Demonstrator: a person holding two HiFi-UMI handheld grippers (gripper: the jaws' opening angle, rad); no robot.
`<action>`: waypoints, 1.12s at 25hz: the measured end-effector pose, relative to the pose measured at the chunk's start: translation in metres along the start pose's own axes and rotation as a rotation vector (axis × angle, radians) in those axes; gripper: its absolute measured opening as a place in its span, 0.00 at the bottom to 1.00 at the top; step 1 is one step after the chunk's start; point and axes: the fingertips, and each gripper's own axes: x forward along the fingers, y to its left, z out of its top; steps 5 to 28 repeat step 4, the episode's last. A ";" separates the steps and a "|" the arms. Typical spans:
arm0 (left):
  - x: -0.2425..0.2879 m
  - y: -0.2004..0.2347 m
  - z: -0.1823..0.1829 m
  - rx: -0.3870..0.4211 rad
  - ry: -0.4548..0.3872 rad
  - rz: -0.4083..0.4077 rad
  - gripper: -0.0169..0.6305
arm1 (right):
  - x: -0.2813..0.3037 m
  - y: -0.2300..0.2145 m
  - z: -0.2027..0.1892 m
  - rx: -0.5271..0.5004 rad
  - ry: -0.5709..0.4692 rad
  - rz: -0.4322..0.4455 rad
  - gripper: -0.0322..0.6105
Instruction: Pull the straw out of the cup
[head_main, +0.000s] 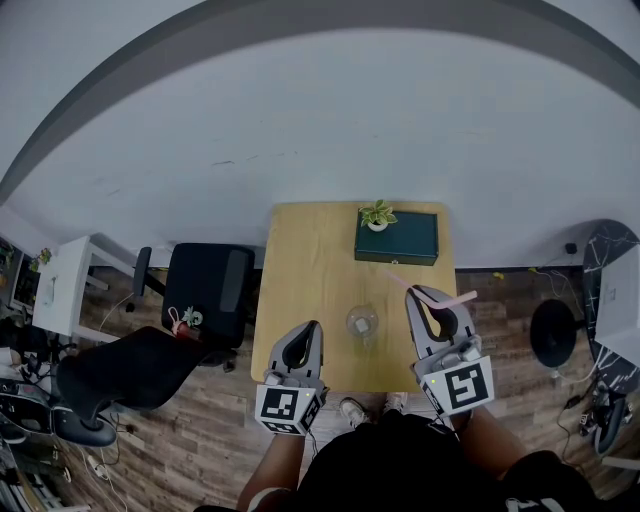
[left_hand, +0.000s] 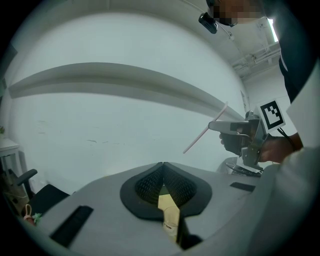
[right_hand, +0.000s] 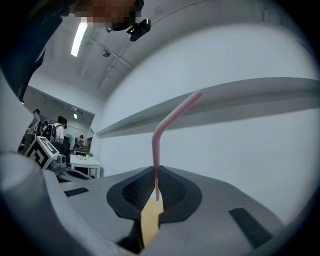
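A clear glass cup (head_main: 362, 322) stands on the wooden table (head_main: 305, 260) near its front edge, with no straw in it. My right gripper (head_main: 421, 293) is to the right of the cup, shut on a pink bendy straw (head_main: 458, 298) that it holds in the air, clear of the cup. In the right gripper view the straw (right_hand: 172, 117) rises from the closed jaws and bends to the right. My left gripper (head_main: 313, 326) is left of the cup and apart from it, jaws together and empty. The left gripper view shows the right gripper (left_hand: 235, 127) with the straw (left_hand: 205, 129).
A dark green box (head_main: 397, 240) with a small potted plant (head_main: 377, 215) on top sits at the table's far right. A black office chair (head_main: 205, 290) stands left of the table. A white wall lies behind the table.
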 end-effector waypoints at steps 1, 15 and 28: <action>0.000 -0.001 -0.001 0.005 -0.002 -0.006 0.05 | 0.000 0.000 -0.001 0.001 0.001 0.001 0.11; -0.001 -0.005 -0.005 0.013 -0.005 -0.017 0.05 | -0.001 0.000 -0.002 0.004 0.003 0.004 0.11; -0.001 -0.005 -0.005 0.013 -0.005 -0.017 0.05 | -0.001 0.000 -0.002 0.004 0.003 0.004 0.11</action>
